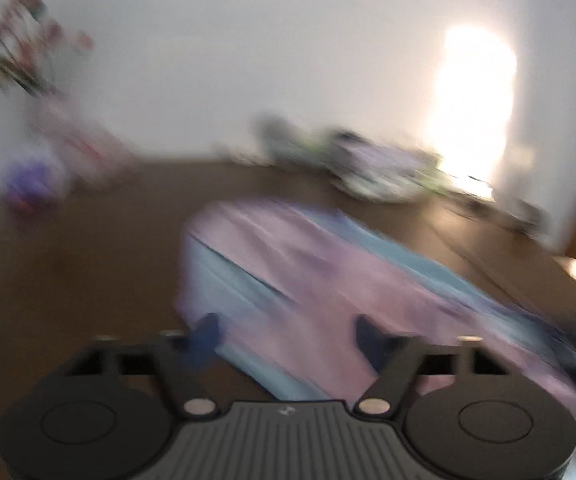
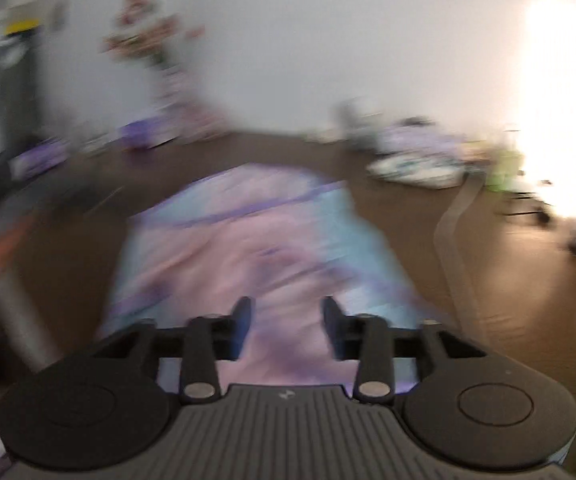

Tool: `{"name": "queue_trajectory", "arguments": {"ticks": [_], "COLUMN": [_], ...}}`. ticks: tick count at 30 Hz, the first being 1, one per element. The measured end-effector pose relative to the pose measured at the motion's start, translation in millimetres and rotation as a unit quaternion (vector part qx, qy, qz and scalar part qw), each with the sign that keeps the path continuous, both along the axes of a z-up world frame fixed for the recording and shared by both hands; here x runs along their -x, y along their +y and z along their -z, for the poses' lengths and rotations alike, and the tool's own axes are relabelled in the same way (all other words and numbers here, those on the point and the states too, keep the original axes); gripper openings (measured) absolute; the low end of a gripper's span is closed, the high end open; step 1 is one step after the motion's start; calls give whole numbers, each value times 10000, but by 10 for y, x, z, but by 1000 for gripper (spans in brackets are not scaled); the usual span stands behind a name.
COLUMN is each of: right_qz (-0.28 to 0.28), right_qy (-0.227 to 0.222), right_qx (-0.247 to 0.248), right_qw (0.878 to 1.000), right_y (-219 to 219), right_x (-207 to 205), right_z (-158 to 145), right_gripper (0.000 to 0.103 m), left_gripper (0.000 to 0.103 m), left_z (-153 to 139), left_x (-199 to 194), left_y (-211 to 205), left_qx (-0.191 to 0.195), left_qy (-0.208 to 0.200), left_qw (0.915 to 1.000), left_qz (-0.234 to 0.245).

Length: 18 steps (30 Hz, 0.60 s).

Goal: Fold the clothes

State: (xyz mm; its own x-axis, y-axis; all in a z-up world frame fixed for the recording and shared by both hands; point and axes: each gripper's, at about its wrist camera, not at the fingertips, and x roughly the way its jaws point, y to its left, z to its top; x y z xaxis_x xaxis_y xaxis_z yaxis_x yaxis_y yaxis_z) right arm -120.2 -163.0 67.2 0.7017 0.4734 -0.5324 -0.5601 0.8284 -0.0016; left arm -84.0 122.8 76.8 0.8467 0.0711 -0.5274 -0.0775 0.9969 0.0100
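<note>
Brown worktop (image 2: 468,280) is seen blurred; pink-and-blue garment (image 2: 248,248) is spread flat on it, long axis running away from both tools; right tool (image 2: 286,316) is centred over the near hem, half-open, empty; left tool (image 1: 288,334) is wider, empty, at the garment's near left corner.

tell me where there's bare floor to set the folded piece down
Bare brown floor lies right of the pink and blue garment, between it and the bright doorway. More lies on its left. Crowded: the clothes pile along the far wall and the flowers and boxes far left.
</note>
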Motion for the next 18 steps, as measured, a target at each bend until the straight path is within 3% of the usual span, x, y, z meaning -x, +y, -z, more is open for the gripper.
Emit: {"name": "queue_trajectory", "arguments": {"ticks": [1,3,5,8,10,11,12,13,18], "right_qz": [-197,-410,-384,-347,-339,-334,-311,-276,-2], "right_qy": [52,87,212,331,356,382,394,395,405], "right_qx": [92,344,436,315,332,298,274,268,319], "right_qw": [9998,9985,9981,9984,9982,9983,9984,9985,9987], "right_y": [99,270,352,258,217,182,161,145,-18], "right_x": [81,182,189,160,157,152,144,123,-28], "right_z": [45,159,253,299,296,298,295,296,281], "right_gripper": [46,44,40,38,37,37,32,28,24], "left_gripper": [60,36,36,37,37,29,7,3,3], "left_z": [18,80,184,341,395,408,421,430,493], "left_x": [-234,-690,-1006,-1236,-1252,-1226,-1201,-1173,-893], "left_y": [79,213,250,167,144,139,133,108,69], "left_qx": [-66,138,223,-192,-191,-157,-123,-132,-824], "left_qy": [167,542,819,1072,1036,975,913,869,636], "left_qw": [9996,9982,9964,9937,9942,9949,9956,9961,9933], "left_qz": [-208,-208,-41,-262,-236,-192,-149,-123,-493]}}
